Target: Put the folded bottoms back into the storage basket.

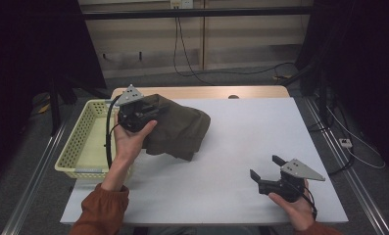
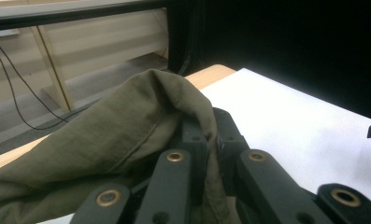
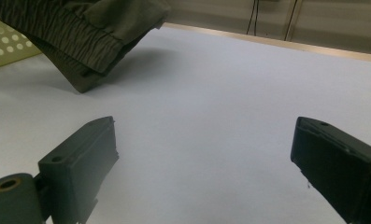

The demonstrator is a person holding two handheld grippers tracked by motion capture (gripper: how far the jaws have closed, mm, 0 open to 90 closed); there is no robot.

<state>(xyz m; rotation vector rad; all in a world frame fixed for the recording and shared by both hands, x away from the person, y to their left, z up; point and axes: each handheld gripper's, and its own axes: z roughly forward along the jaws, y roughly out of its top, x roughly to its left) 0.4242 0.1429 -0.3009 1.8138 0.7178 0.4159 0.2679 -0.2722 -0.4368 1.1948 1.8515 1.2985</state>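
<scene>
An olive-green garment [image 1: 178, 128] hangs bunched above the left part of the white table [image 1: 251, 132], its lower folds near the surface. My left gripper [image 1: 150, 108] is shut on a fold of this cloth; in the left gripper view the fabric [image 2: 127, 135] is pinched between the two black jaws and drapes over them. The garment's ribbed hem [image 3: 87, 44] hangs at the top left of the right gripper view, just above the table. My right gripper [image 1: 266, 167] rests low at the front right, jaws wide apart with nothing between them, its fingers [image 3: 85, 154] over bare table.
A pale yellow perforated basket [image 1: 84, 142] stands at the table's left edge, beside the left hand. A wooden strip [image 1: 202, 92] edges the far side. Cables [image 1: 182, 54] hang down the wall behind. Dark curtains flank both sides.
</scene>
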